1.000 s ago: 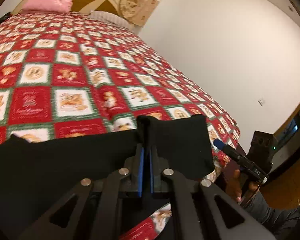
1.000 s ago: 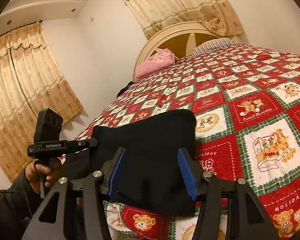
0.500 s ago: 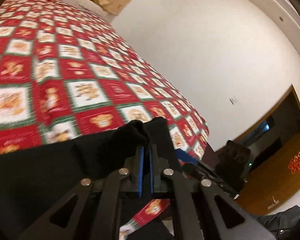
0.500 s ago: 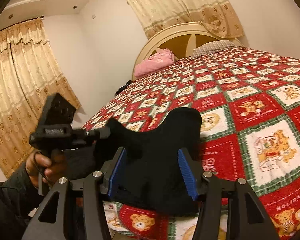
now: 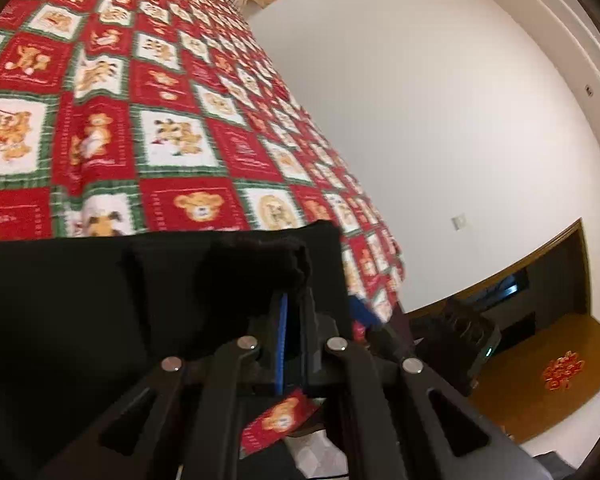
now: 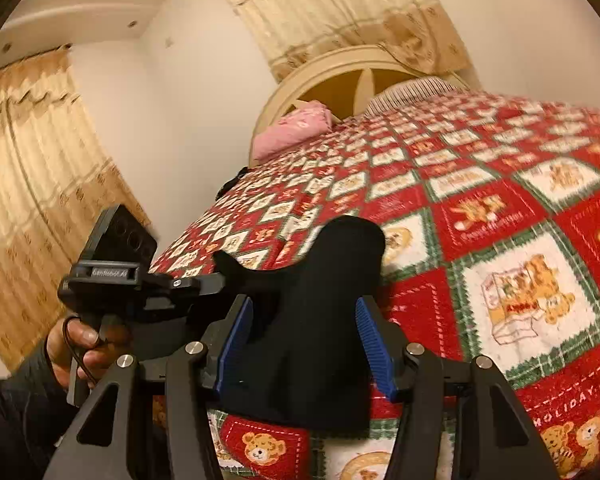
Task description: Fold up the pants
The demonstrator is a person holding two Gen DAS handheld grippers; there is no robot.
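Black pants (image 5: pixel 100 300) lie on the near edge of a bed with a red, white and green bear-pattern blanket (image 5: pixel 172 128). My left gripper (image 5: pixel 294 300) is shut on a bunched edge of the pants and lifts it. In the right wrist view the pants (image 6: pixel 312 320) rise in a raised fold off the blanket (image 6: pixel 500 240). My right gripper (image 6: pixel 304 344) is open, its blue pads on either side of the pants. The left gripper (image 6: pixel 216 280) shows there, pinching the lifted edge.
A pink pillow (image 6: pixel 292 128) and a cream headboard (image 6: pixel 340 76) are at the bed's far end. Curtains (image 6: pixel 32 184) hang on the left. A white wall (image 5: pixel 440 120) runs along the bed's right side, with a wooden door (image 5: pixel 552 360) beyond.
My left gripper has lifted the pinched edge of the pants and swung toward the right gripper. The pants now bunch upward. The right gripper has stayed open around them.
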